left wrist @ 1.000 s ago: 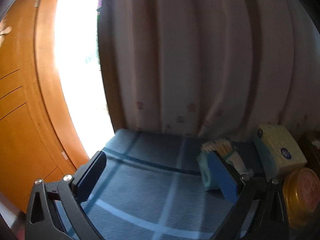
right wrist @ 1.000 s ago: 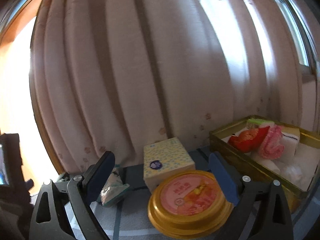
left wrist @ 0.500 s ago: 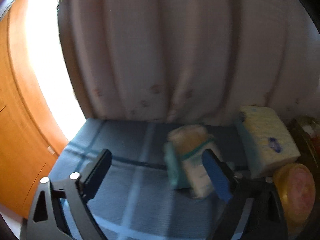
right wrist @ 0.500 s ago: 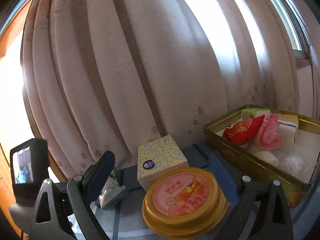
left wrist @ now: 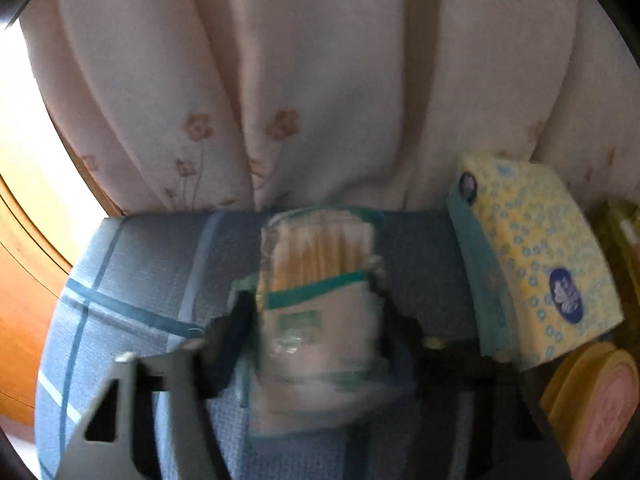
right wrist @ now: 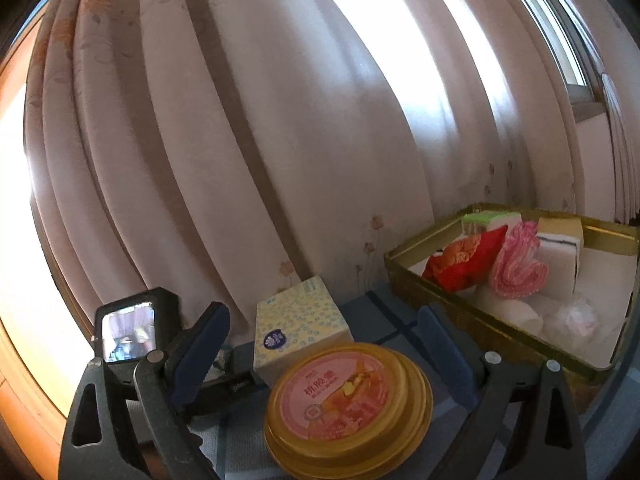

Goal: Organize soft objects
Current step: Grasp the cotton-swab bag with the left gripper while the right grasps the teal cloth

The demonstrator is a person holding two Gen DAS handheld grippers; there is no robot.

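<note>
Left gripper (left wrist: 316, 320): jaws have just been closing; both sides now squeeze the soft, crinkly plastic pack (left wrist: 320, 312) on the blue checked cloth (left wrist: 152, 264).
Right gripper (right wrist: 320, 344): spread wide, holding nothing.
Tissue pack (right wrist: 300, 328): one, yellow, blocky.
Round tin (right wrist: 348, 400): one, gold.
Tray (right wrist: 448, 304): one, gold, with soft things inside.

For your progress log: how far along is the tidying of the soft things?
Done: cloths and sponges already sit in the gold tin. In hand: the left tool has just been closing around the swab packet. Left: that packet and the tissue pack are outside the tin. The right tool is open and empty.
</note>
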